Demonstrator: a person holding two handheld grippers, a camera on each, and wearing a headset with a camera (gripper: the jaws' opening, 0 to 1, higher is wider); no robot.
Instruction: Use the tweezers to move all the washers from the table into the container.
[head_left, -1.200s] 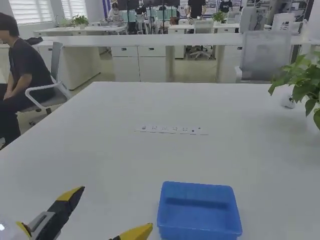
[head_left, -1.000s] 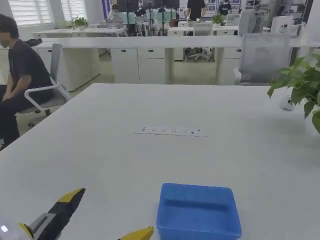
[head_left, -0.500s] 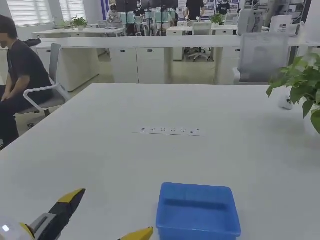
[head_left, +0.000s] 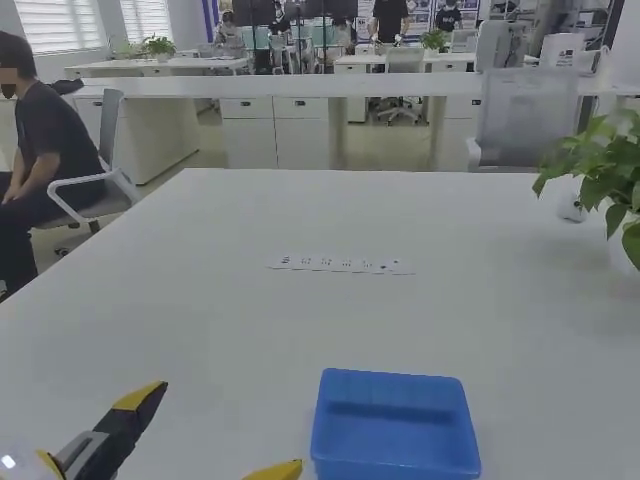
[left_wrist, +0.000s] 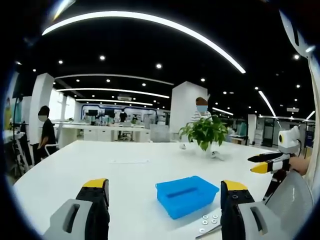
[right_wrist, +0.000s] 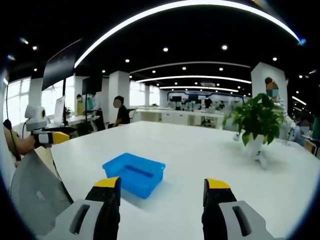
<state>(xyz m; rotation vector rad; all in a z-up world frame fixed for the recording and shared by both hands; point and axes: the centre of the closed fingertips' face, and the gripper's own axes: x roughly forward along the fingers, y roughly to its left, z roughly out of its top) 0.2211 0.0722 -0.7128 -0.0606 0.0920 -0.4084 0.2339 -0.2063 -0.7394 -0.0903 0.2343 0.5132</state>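
- The left gripper (head_left: 215, 430) is cut off at the head view's bottom edge, its yellow-tipped jaws spread wide and empty.
- The blue container (head_left: 395, 462) stands on the surface (head_left: 300, 320), just right of that gripper.
- In the left gripper view, tiny washers (left_wrist: 209, 220), too small to count, lie beside the container; the tweezers (left_wrist: 210, 231) are half hidden by a jaw.
- The right gripper (right_wrist: 161, 183) is spread and empty.

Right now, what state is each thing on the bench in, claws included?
left claw: open, holding nothing
right claw: open, holding nothing
container: upright on the table, looks empty
washers: loose on the table beside the container
tweezers: lying on the table by the washers, not picked up
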